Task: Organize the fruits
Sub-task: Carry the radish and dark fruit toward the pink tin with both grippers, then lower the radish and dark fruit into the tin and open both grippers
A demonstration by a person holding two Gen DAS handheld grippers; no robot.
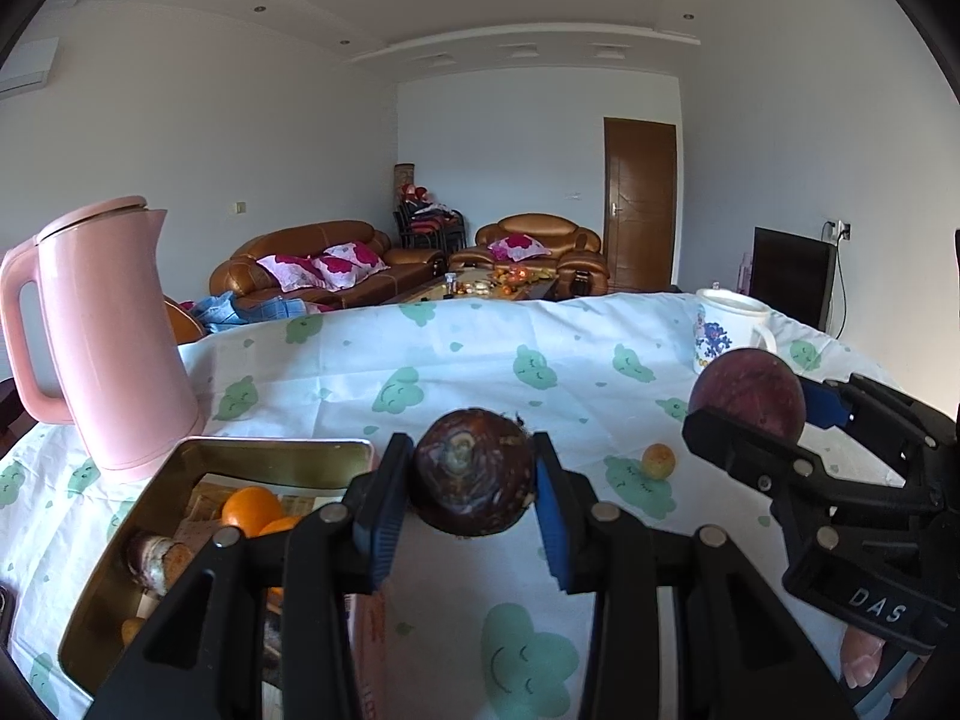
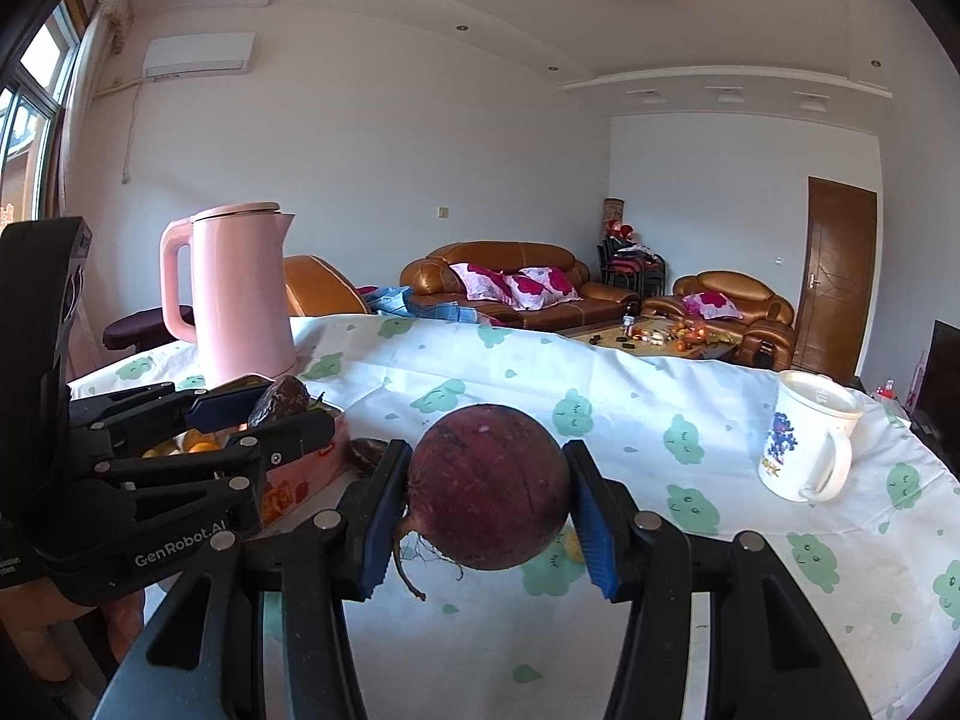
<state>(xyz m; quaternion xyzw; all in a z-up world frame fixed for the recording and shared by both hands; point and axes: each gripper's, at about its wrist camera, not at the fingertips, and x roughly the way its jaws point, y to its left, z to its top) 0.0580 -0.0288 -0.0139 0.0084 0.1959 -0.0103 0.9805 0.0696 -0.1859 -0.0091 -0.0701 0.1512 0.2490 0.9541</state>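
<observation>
Holding 1 item per gripper, both lifted clear of the tablecloth (image 1: 456, 354). Left gripper (image 1: 474, 483): blue pads (image 1: 375, 525) clamped on either side of a dark brown round fruit (image 1: 474, 471), glossy, pale scar facing the camera. Right gripper (image 2: 487, 498): pads pressed against a dull purple-red round fruit (image 2: 489, 486) with a thin root tail hanging at its lower left.

In the left wrist view the right gripper sits at the right edge, its fruit (image 1: 747, 393) in front of the white mug (image 1: 729, 324). In the right wrist view the left gripper (image 2: 282, 408) is at the left, its fruit over the near end of the tin.

Gold-lined rectangular tin (image 1: 144, 528) lies on the cloth just left of the left gripper; inside are 2 oranges (image 1: 252, 507) and a brown-and-white root-like piece (image 1: 150, 558). Pink kettle (image 1: 114, 330) stands upright just behind the tin. 1 small orange-yellow fruit (image 1: 658, 461) rests alone on the cloth between the 2 grippers. Mug upright at far right, handle to the right.
</observation>
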